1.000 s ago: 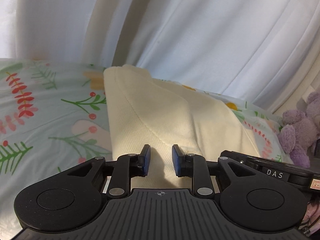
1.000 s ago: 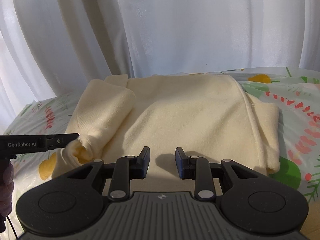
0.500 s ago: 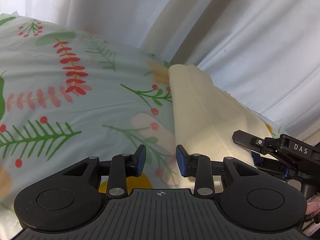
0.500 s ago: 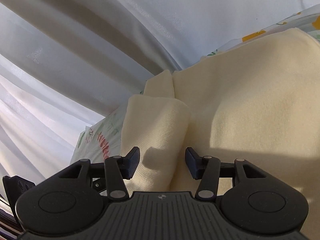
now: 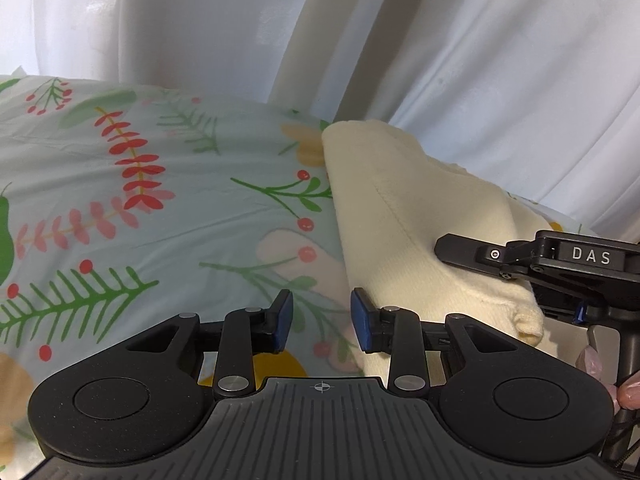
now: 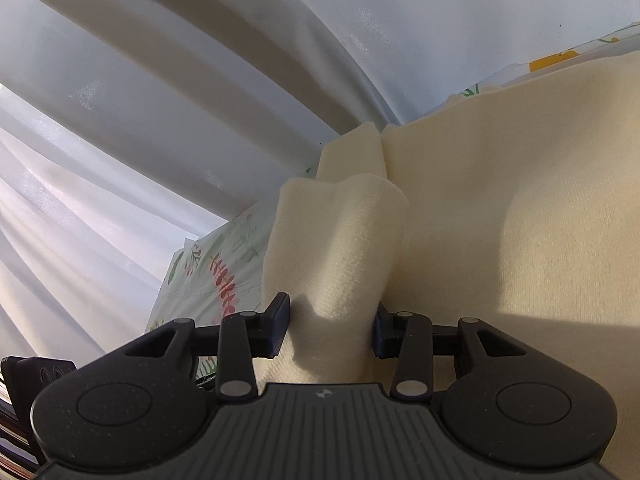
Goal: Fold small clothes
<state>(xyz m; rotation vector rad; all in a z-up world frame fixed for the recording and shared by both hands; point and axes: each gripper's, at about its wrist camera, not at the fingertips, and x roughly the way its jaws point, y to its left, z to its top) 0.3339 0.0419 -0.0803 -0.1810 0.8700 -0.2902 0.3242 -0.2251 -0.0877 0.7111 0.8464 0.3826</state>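
Note:
A cream knit garment [image 6: 500, 208] lies on a floral sheet [image 5: 120, 208]. Its folded sleeve [image 6: 340, 248] rises as a ridge on the garment's left side. My right gripper [image 6: 331, 330] is open, with its jaws on either side of the sleeve's near end. In the left wrist view the garment's left edge [image 5: 400, 216] runs along the sheet, and the right gripper [image 5: 460, 250] shows from the side over the sleeve's cuff. My left gripper [image 5: 321, 322] is open and empty, over the sheet just left of the garment's edge.
White curtains [image 5: 440, 40] hang close behind the bed and fill the upper half of both views [image 6: 160, 120]. The floral sheet spreads wide to the left of the garment. A hand [image 5: 624, 392] shows at the right edge.
My left gripper has swung left, off the garment to the sheet beside it. My right gripper has moved left and low onto the folded sleeve, and its jaws have spread wider around it.

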